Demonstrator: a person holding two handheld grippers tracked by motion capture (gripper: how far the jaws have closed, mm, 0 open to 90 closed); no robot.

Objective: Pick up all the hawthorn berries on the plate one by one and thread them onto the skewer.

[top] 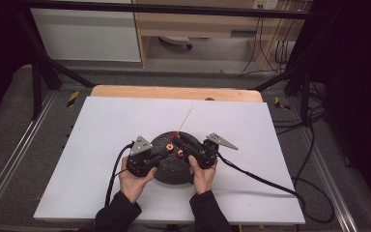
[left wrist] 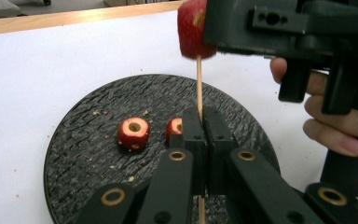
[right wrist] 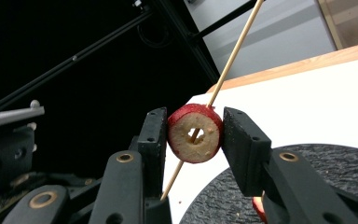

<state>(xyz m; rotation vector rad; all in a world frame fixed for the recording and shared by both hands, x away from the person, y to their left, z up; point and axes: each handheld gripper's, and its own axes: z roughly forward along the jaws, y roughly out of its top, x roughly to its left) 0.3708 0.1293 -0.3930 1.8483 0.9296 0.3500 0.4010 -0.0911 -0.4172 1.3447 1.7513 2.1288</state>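
**Two grippers, one skewer, one fruit ring**

Two grippers meet over the black plate (top: pixel 171 171) at the frame's lower centre. The left gripper (left wrist: pixel 200 126) has its jaws closed tight on the wooden skewer (left wrist: pixel 198 81). The right gripper (right wrist: pixel 193 133) clamps a cored red fruit ring (right wrist: pixel 195 133), the skewer seemingly through its hole. Two more rings (left wrist: pixel 134 132) lie on the plate, on the white bench (top: pixel 101 135).

We see grey floor (top: pixel 9 125) around the wooden table (top: pixel 174 92); wooden shelving (top: pixel 198 24), white cabinet (top: pixel 87 34) behind it.
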